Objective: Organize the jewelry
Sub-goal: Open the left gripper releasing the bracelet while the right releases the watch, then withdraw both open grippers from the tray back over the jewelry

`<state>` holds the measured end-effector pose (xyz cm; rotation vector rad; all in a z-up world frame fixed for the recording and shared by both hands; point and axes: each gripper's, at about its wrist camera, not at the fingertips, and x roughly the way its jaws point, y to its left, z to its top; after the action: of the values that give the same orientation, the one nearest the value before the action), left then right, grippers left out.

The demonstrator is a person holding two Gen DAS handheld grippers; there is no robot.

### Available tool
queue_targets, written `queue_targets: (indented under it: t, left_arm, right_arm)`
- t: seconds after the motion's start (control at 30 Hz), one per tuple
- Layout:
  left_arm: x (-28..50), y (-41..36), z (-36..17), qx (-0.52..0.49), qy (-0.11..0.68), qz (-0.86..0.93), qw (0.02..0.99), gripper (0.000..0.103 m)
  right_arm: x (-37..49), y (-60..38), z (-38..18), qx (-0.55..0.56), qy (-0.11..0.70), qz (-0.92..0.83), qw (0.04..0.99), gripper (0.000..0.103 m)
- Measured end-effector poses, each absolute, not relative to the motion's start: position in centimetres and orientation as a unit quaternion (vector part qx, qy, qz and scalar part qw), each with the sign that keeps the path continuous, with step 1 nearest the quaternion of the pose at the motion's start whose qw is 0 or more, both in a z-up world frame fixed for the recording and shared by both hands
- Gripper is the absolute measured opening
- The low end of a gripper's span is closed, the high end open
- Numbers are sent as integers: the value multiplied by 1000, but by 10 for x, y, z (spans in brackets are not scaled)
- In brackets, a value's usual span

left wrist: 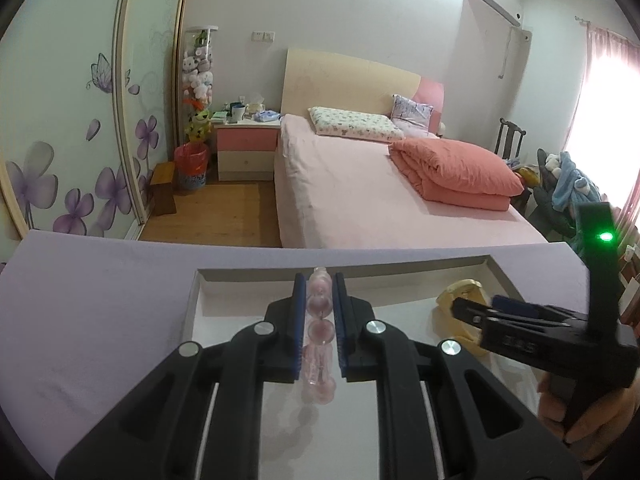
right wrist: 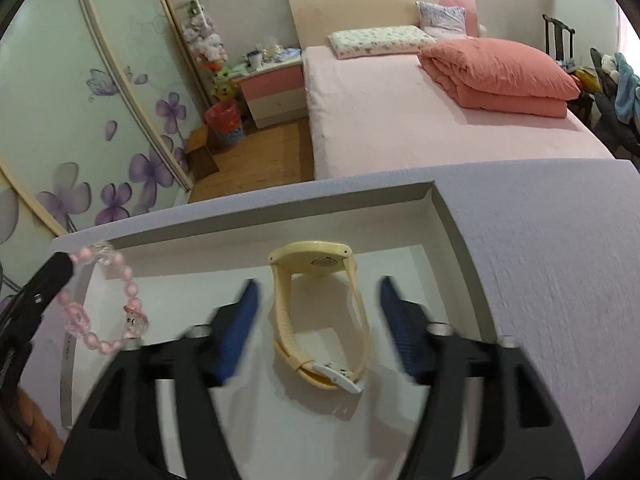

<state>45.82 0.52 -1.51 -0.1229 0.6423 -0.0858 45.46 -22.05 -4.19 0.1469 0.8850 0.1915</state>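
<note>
Your left gripper (left wrist: 318, 312) was clamped on the pink bead bracelet (left wrist: 319, 320), holding it above the left part of the white tray (right wrist: 452, 216) set in the lilac surface (right wrist: 552, 280). Your right gripper (right wrist: 316, 312) stood wide apart, its blue pads (right wrist: 240, 332) clear of the yellow watch (right wrist: 320, 312), which rested on the tray floor between them.

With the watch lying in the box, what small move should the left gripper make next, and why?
Probably lower and open the left gripper: it pinches the pink bracelet above the white box, while the yellow watch already lies free between the right gripper jaws.
</note>
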Motion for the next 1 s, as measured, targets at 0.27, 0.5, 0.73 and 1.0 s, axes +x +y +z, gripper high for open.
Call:
queue_targets:
  t: [0.27,0.5,0.73,1.0]
  left_arm:
    - [455,22,-14,-79,314,-27,946,32]
    - [448,28,-12,-81,313,-23,946,36]
    - [433,33,-8,-84,305,-12,949,42]
    - [387,40,8,-87,285,-3,955,53]
  right_arm:
    - [445,-227,-30,76,399,107,907,69]
    - [443,-224,-25,71,389,108,912,69]
    - [428,-225,-20,67,374,107,919,69]
    - [384,-228,-2,67,341,108,931,70]
